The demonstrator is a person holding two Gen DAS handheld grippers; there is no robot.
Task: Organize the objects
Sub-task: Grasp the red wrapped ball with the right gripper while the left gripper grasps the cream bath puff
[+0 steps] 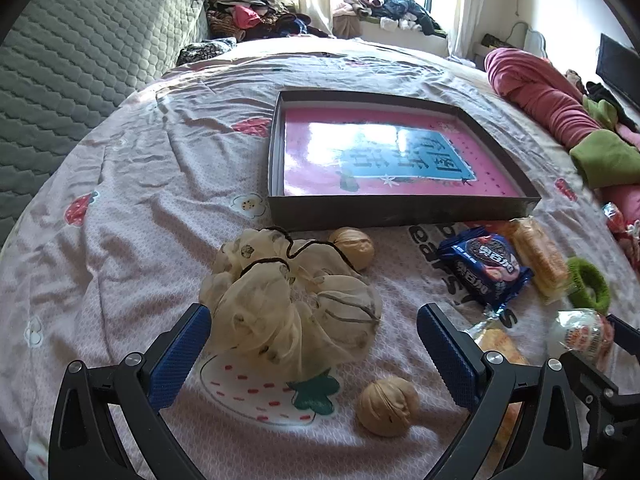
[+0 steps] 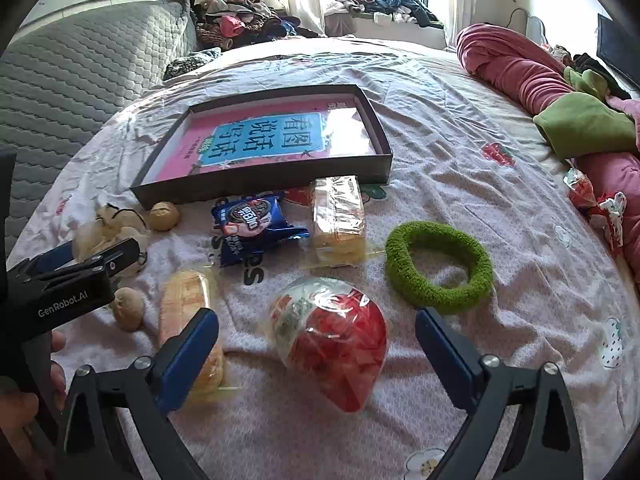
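My left gripper [image 1: 314, 338] is open, its blue fingers on either side of a cream chiffon scrunchie [image 1: 288, 300] on the bedsheet. One walnut [image 1: 388, 404] lies in front right of it, another [image 1: 354, 246] behind it. My right gripper [image 2: 316, 344] is open around a red and white wrapped snack [image 2: 332, 340]. A green scrunchie [image 2: 438, 266] lies just beyond to the right. A dark shallow box [image 1: 400, 210] holding a pink book [image 1: 384, 152] sits further back; it also shows in the right wrist view [image 2: 272, 184].
A blue Oreo pack [image 2: 256, 228], a wrapped cake [image 2: 340, 220] and another wrapped cake [image 2: 188, 304] lie between the grippers and the box. Pink and green bedding [image 2: 560, 92] is piled at right. A grey headboard [image 1: 60, 80] stands at left. Clothes [image 1: 248, 12] are heaped behind the bed.
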